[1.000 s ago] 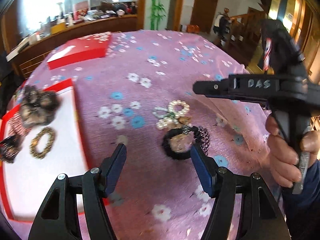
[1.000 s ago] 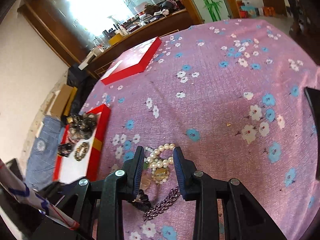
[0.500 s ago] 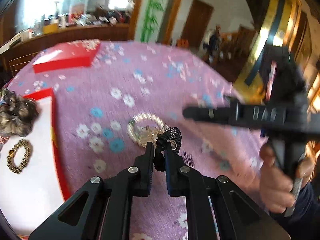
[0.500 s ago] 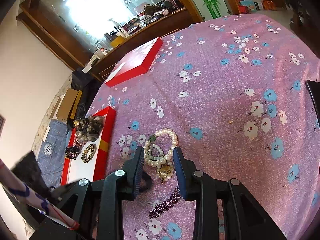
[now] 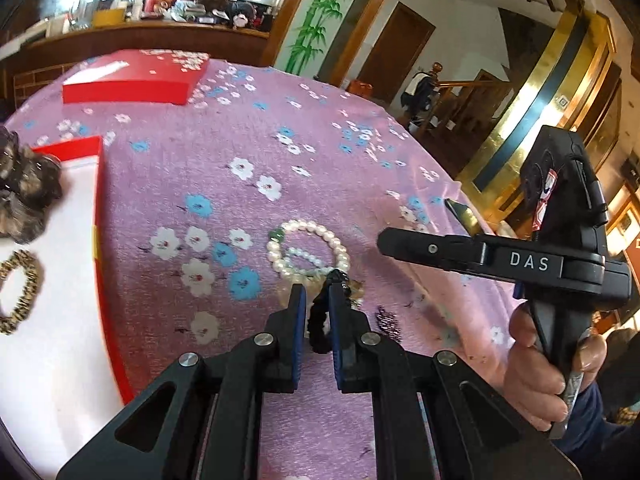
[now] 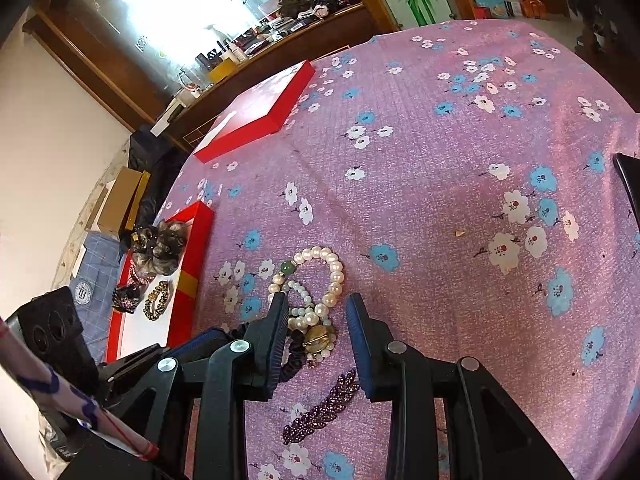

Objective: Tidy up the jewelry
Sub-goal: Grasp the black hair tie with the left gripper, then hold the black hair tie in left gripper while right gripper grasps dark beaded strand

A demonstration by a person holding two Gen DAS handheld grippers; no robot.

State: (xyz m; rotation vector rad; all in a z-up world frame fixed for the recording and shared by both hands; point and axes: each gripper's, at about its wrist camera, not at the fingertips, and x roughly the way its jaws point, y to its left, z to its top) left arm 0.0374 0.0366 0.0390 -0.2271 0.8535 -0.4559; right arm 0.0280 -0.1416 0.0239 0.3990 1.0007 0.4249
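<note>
My left gripper [image 5: 317, 300] is shut on a black hair tie [image 5: 320, 330] that carries a gold charm [image 6: 318, 338], just above the pink flowered cloth. A pearl bracelet [image 5: 310, 250] with a green bead lies right beyond it, also in the right wrist view [image 6: 316, 276]. A purple beaded hair clip [image 6: 320, 410] lies near the front. My right gripper [image 6: 318, 306] is open above the pearl pile, empty. The open red box [image 6: 188, 280] with a white floor sits to the left and holds a gold scrunchie [image 5: 18, 292] and dark hair pieces [image 5: 24, 188].
The red box lid [image 5: 136, 82] lies at the far side of the table. A wooden counter with clutter stands behind the table. A dark flat object [image 6: 630, 184] pokes in at the right edge. Cardboard boxes [image 6: 120, 200] sit on the floor left of the table.
My left gripper went from wide open to shut on the black hair tie and has lifted it slightly. The right gripper drew back a little and stayed open.
</note>
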